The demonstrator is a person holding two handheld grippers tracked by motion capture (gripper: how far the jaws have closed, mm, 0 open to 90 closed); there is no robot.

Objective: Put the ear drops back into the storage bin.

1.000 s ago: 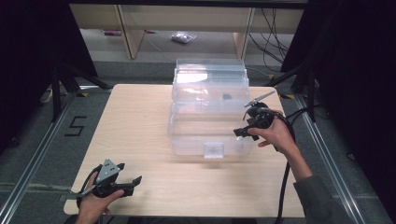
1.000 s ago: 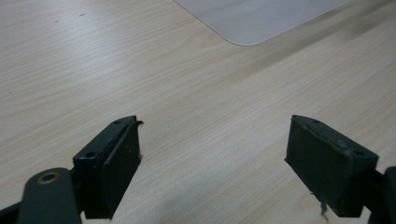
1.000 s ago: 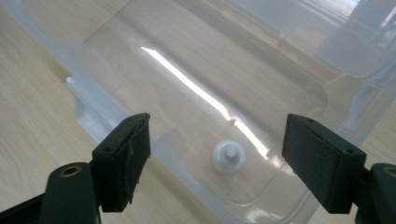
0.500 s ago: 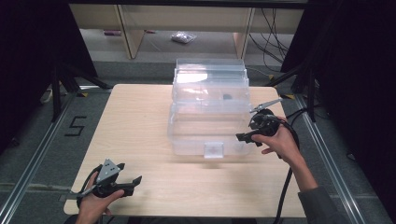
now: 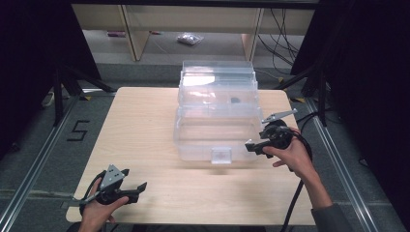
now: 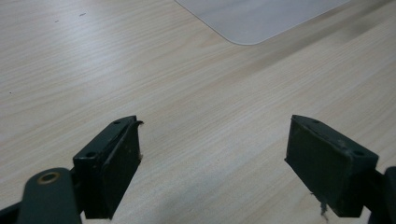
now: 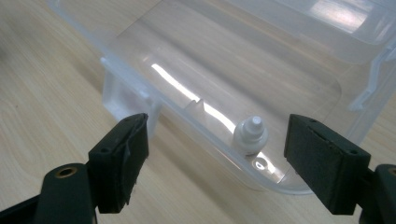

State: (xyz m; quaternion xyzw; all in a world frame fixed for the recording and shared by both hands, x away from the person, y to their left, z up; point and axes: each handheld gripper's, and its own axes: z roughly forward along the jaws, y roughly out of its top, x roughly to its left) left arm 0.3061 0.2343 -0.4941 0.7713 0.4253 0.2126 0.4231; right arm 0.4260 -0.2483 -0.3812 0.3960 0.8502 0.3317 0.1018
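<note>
1. Clear plastic storage box [image 5: 216, 118] on the middle of the wooden bench [image 5: 145, 125], lid hinged open toward the far side, latch tab [image 5: 221, 155] on the near wall, so the interior stands reachable from above and from the near side.
2. Small white cap-like piece [image 7: 251, 134] inside the box, just behind the near right wall; exact identity too small to tell.
3. Right gripper [image 5: 256, 145] held at the box's near right corner, jaws spread wide with nothing between them, aimed at the white piece, probably lined up for a reach over the wall.
4. Left gripper [image 5: 138, 189] parked low at the near left of the bench, well apart from the box, jaws likewise wide and empty over bare wood, apparently kept clear of the working hand.
</note>
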